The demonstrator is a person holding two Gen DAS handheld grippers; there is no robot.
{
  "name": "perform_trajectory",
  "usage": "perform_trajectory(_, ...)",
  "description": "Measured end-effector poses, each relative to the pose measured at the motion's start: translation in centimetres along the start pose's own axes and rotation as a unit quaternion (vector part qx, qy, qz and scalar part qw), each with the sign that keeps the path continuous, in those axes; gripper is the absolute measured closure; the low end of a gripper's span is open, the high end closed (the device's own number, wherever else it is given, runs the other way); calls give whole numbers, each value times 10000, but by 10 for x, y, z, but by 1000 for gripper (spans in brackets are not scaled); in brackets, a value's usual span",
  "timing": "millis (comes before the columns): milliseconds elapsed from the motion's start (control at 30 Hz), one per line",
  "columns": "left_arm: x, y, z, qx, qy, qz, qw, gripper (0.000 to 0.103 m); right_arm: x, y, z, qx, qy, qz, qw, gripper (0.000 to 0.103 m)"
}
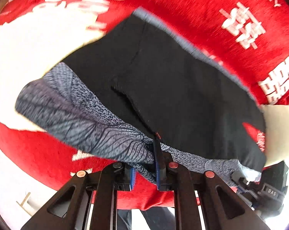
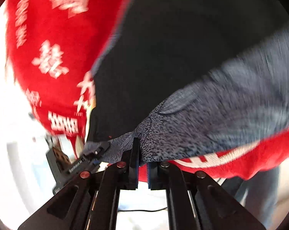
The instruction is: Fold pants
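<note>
The pants [image 1: 173, 88] are black with a grey speckled waistband [image 1: 83, 122]; they hang lifted above a red cloth. My left gripper [image 1: 146, 164] is shut on the waistband. My right gripper [image 2: 143, 163] is shut on the same grey waistband [image 2: 211, 118], with the black legs [image 2: 173, 57] stretching away. Each gripper shows in the other's view: the right one at the waistband's right end [image 1: 259, 187], the left one at its left end [image 2: 81, 164]. Both views are motion-blurred.
A red cloth with white characters [image 1: 202, 9] covers the surface under the pants; it also shows in the right wrist view [image 2: 54, 44]. Bright white areas [image 1: 29, 44] lie at the left. A pale cushion-like edge [image 1: 278, 130] sits at the right.
</note>
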State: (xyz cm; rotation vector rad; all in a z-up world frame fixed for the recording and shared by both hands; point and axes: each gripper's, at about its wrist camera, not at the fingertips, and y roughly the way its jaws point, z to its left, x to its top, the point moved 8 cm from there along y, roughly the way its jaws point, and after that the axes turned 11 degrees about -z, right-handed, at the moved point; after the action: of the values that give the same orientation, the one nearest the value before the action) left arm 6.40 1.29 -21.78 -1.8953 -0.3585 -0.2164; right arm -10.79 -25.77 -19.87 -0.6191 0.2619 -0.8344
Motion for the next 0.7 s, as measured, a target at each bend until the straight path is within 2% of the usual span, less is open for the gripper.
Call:
perform_trajectory(133, 34, -12, -23, -154, -45, -98, 9998, 86, 37, -12, 46, -66, -810, 164, 9966, 96)
perform_trajectory(267, 78, -7, -41, -185, 37, -248, 9995, 86, 88, -1, 78, -86, -1202, 341, 9921, 96)
perform_trajectory(333, 107, 4, -48, -85, 105, -364, 9992, 86, 113, 11, 85, -82, -1318, 446, 9902, 96)
perform_trajectory(533, 181, 75, -58, 246, -20, -591, 9979, 86, 205, 86, 90, -102, -1216, 852, 9889, 96)
perform_trajectory(600, 196, 104, -57, 355, -55, -586, 9976, 84, 227, 114, 84, -268, -1216, 1040, 9867, 95)
perform_trajectory(700, 201, 138, -51, 623, -100, -471, 9969, 83, 247, 150, 65, -503, -1240, 1280, 9827, 95)
